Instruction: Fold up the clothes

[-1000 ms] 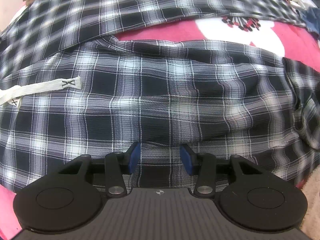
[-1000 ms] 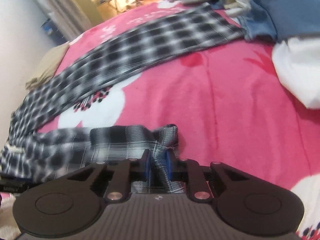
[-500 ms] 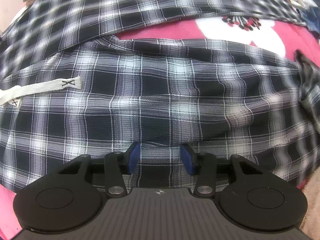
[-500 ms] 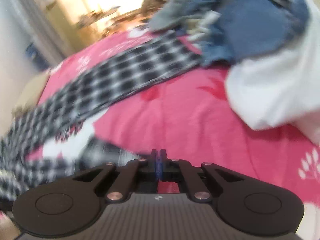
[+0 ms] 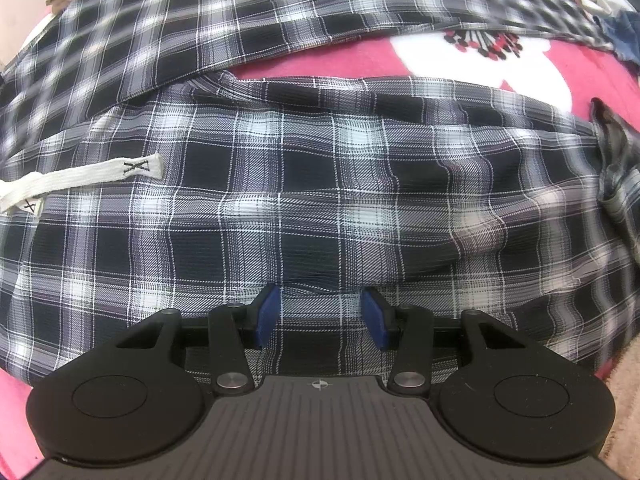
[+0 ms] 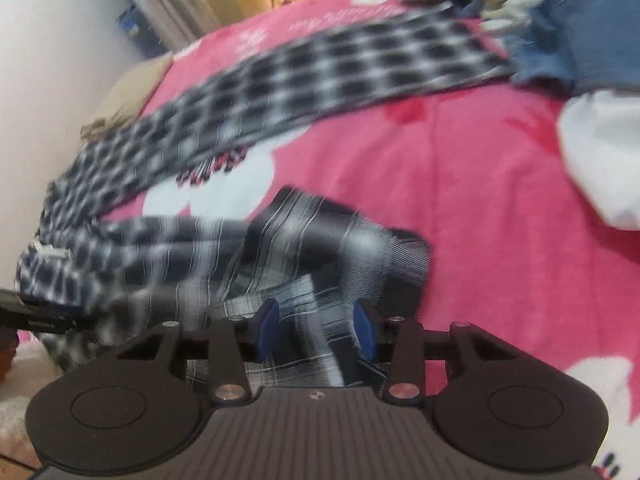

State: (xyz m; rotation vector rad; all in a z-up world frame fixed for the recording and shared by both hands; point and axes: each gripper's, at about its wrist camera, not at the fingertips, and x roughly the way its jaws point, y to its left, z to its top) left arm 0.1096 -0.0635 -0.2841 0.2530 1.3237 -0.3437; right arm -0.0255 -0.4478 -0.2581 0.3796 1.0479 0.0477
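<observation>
Under my left gripper [image 5: 320, 312] it's plaid trousers [image 5: 320, 184] wall to wall. Jaws stand about half apart, blue pads [image 5: 267, 312] on either side of a strip of cloth at the near hem. I can't tell whether the pads press on the fabric or just hover over it; no pinch ridge shows between them. Ahead of the jaws the fabric lies in soft horizontal wrinkles. Ahead and to the left of them lies the white drawstring [image 5: 84, 178], flat on the cloth, stitched X at its end. Further ahead, past a strip of pink blanket [image 5: 360, 60], the other trouser leg runs across the top of the view.

On the right gripper [image 6: 316, 330] the jaws are opening. Plaid cloth sits between the pads, but they stand clear of it on both sides, so I read no grip. The bunched leg end [image 6: 328, 240] is heaped just ahead of the jaws, folded over on itself. From there the trousers trail off to the left of the jaws. The right view is motion-blurred, so fold edges are soft.

Ahead of the right jaws is open pink blanket with white flower print [image 6: 224, 188], then the long plaid leg running diagonally. Far ahead and right: a blue denim pile [image 6: 580, 36]. A white garment [image 6: 600, 160] lies to the right, well apart from the jaws. A tan cloth [image 6: 124, 104] lies far left by the wall.
</observation>
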